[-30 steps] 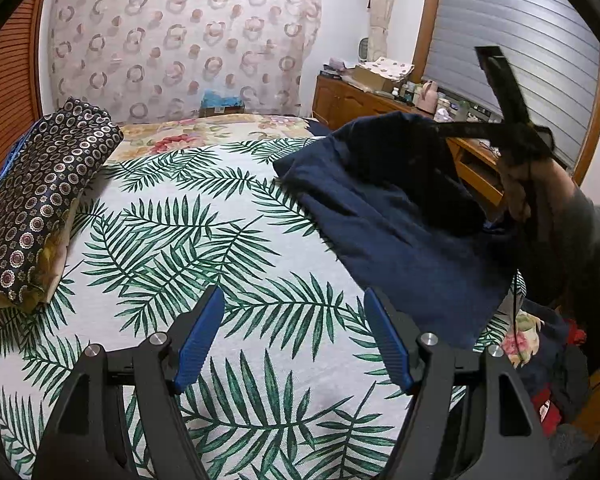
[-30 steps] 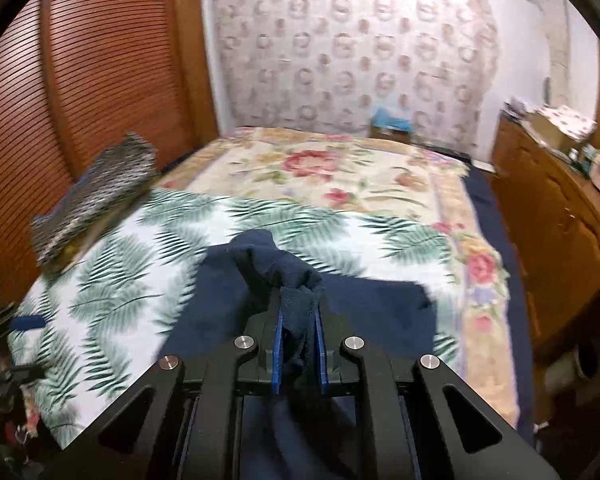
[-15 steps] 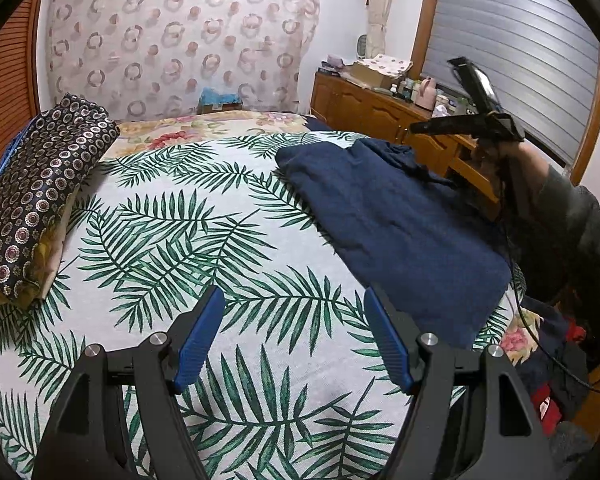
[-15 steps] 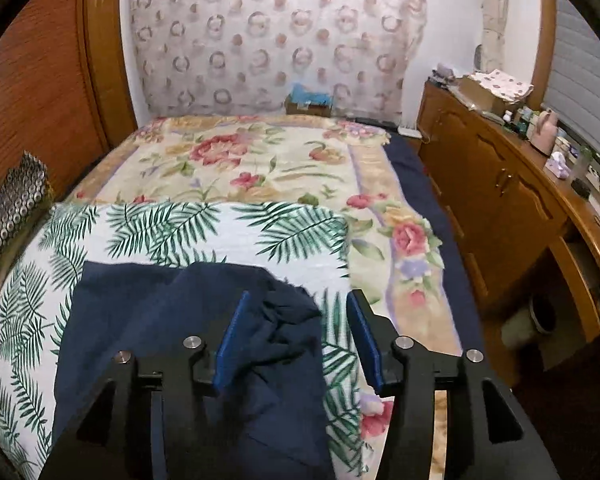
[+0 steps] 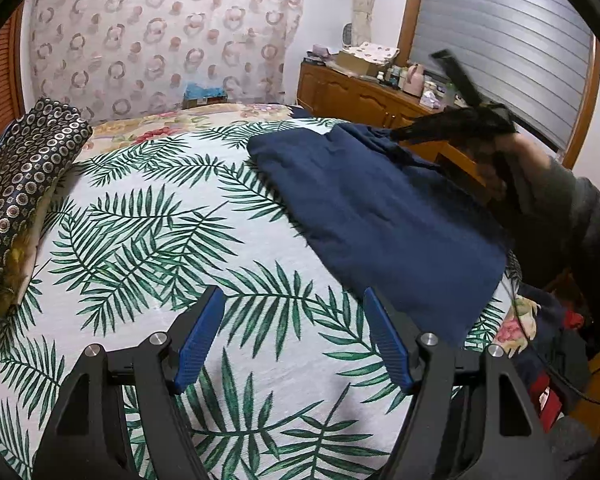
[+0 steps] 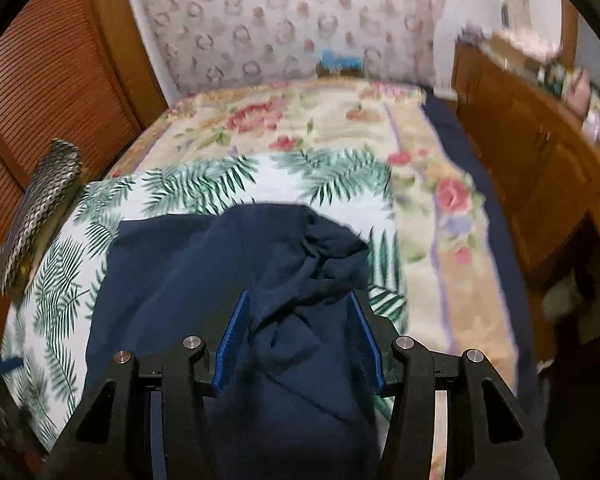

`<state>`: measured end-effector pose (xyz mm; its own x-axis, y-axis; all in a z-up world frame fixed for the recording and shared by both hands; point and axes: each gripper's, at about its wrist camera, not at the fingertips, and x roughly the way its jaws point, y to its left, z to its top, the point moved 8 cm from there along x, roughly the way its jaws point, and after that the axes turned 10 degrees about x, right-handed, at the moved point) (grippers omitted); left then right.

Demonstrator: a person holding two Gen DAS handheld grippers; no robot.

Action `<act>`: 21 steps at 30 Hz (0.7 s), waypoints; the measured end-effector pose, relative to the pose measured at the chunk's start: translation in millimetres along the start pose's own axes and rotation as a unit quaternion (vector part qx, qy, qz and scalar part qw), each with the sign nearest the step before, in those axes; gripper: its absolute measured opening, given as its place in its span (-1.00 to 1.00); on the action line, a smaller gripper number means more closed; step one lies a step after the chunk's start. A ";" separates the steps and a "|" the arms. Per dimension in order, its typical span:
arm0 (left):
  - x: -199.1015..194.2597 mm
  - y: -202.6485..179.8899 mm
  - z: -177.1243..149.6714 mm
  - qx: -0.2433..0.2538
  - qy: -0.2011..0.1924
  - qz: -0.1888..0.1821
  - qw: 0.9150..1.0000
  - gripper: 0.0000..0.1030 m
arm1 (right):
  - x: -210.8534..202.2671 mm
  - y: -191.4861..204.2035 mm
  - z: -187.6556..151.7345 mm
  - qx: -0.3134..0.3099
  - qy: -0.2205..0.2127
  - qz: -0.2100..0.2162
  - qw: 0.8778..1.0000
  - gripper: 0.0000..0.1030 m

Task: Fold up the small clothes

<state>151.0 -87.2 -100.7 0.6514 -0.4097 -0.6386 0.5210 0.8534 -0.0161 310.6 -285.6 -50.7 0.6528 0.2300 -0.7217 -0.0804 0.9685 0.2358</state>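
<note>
Two views, and neither gives you the whole garment: in the right wrist view your right gripper [image 6: 300,312] and its black frame cover the near part of the navy garment [image 6: 172,264], and the picture is smeared with motion, worst along the wooden cabinet [image 6: 532,152] and the clutter on top, which cannot be identified. In the left wrist view your right hand [image 5: 496,168] and its gripper [image 5: 404,134] are a dark blur at the garment's far corner, so their contact with the cloth cannot be judged from there. Your sleeve [image 5: 580,216] hides the garment's right edge. The dark bundle with red at the lower right of that view is too cramped to name.

Right gripper: jaws have just been opening and now stand apart, with a crumpled hump of navy cloth between the blue pads [image 6: 236,332]; the pads do not press it. Left gripper [image 5: 296,336]: jaws spread wide, nothing between them, over bare palm-leaf bedspread [image 5: 148,240], short of the garment's near corner.

Garment [image 5: 380,220]: plain navy, lying on the right side of the bedspread, mostly flat with soft wrinkles, bunched at its far right corner. A patterned dark pillow [image 5: 24,184] lies at the bed's left edge, well apart from it
</note>
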 end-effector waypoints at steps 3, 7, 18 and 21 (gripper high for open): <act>0.8 -4.4 -2.3 0.005 0.004 -0.002 1.000 0.41 | 23.3 -4.3 3.6 0.011 0.024 -0.014 1.000 0.02; 1.8 -6.0 -5.6 0.006 0.008 -0.004 1.000 0.41 | 30.0 -11.1 19.4 -0.022 0.001 -0.072 0.997 -0.19; 1.8 -8.7 -6.0 0.003 0.005 -0.008 1.000 0.41 | -28.7 -40.2 45.3 0.004 -0.108 -0.108 0.988 -0.28; 4.4 -11.5 -5.9 0.002 0.007 -0.011 1.000 0.41 | -25.3 -30.3 33.5 0.002 -0.078 -0.046 0.996 -0.28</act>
<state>144.7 -96.9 -107.9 0.6330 -0.4233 -0.6482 0.5363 0.8436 -0.0272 321.7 -324.1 -17.7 0.7662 0.1226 -0.6308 -0.0126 0.9843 0.1760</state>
